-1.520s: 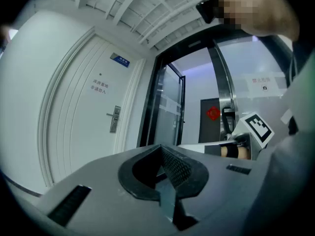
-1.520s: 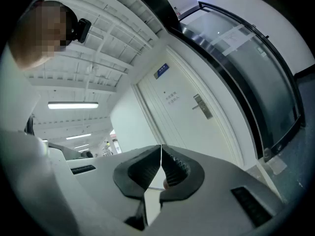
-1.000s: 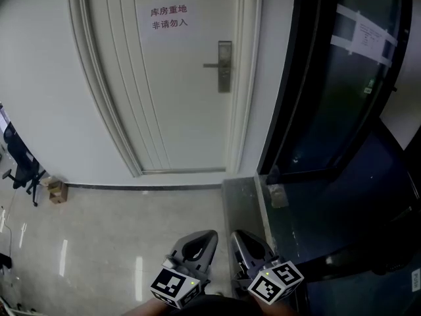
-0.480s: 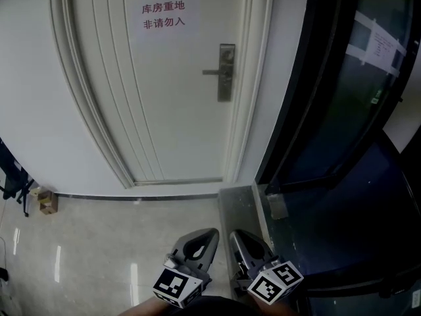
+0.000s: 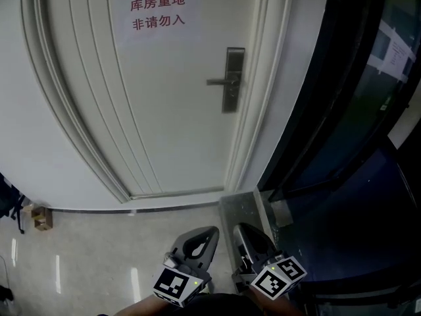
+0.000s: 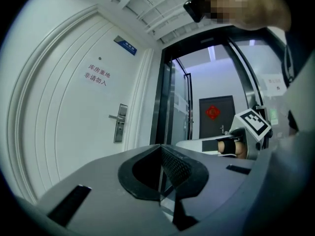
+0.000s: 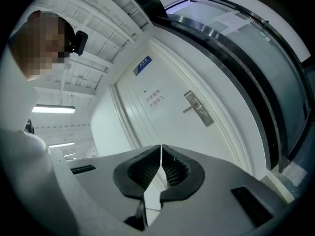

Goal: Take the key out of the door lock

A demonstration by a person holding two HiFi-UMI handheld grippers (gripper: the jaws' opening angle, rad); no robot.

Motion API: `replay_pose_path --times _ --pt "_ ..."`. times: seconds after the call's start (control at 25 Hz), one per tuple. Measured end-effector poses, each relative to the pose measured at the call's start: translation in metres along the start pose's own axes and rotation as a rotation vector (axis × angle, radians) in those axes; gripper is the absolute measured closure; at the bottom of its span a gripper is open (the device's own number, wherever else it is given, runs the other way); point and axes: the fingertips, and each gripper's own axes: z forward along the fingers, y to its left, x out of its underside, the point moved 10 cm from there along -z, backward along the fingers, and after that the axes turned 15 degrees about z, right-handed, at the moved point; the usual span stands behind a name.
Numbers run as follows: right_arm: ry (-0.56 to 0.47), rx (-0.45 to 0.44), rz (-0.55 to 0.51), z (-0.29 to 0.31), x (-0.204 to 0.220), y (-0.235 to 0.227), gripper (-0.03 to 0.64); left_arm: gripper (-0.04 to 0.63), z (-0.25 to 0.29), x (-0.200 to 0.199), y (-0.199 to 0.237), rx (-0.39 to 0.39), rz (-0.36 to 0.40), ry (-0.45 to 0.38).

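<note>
White and tall, the door (image 5: 164,110) fills most of what we see, with dark glass panels (image 5: 348,97) to its right. Shiny pale floor (image 5: 99,255) lies below it. A paper sign (image 5: 158,13) with red letters sticks near the door's top edge. Our left claw (image 5: 209,232) and right claw (image 5: 241,230) hang low over the floor, side by side, well apart from the door. Both are closed tight, with nothing between their jaws. A silver lock plate (image 5: 232,78) with a handle (image 5: 217,81) sits by the door's right edge. A small brown box (image 5: 41,217) rests at the floor's far left edge. The key is too small for us to make out on the lock plate.
</note>
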Motion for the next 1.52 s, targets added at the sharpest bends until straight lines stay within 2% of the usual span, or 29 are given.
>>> replay_pose_path --times 0.2,0.48,0.64,0.76,0.88,1.0,1.24,1.36,1.52 --pt "0.008 -0.009 0.086 0.04 -0.011 -0.013 0.6 0.591 0.016 0.005 0.03 0.015 -0.016 -0.003" --pt "-0.004 -0.044 0.317 0.092 -0.038 -0.048 0.6 0.591 0.044 0.012 0.059 0.006 -0.022 0.005" --pt "-0.021 -0.06 0.407 0.132 -0.068 -0.082 0.6 0.591 0.072 0.016 0.076 -0.015 -0.011 0.013" --pt "-0.049 -0.012 0.57 0.162 -0.09 -0.121 0.6 0.591 0.095 0.015 0.089 -0.035 -0.007 0.025" --pt "-0.096 -0.02 0.743 0.203 -0.114 -0.153 0.6 0.591 0.119 0.013 0.102 -0.068 -0.01 0.038" --pt "-0.127 -0.027 0.836 0.251 -0.137 -0.184 0.599 0.591 0.138 0.01 0.115 -0.105 -0.003 0.055" --pt "-0.174 -0.001 0.94 0.332 -0.167 -0.232 0.584 0.591 0.167 0.014 0.133 -0.186 -0.013 0.086" --pt "-0.179 0.0 0.948 0.362 -0.176 -0.243 0.552 0.591 0.176 0.017 0.14 -0.214 -0.014 0.101" --pt "-0.184 0.006 0.943 0.39 -0.184 -0.248 0.543 0.591 0.186 0.017 0.147 -0.236 -0.016 0.11"
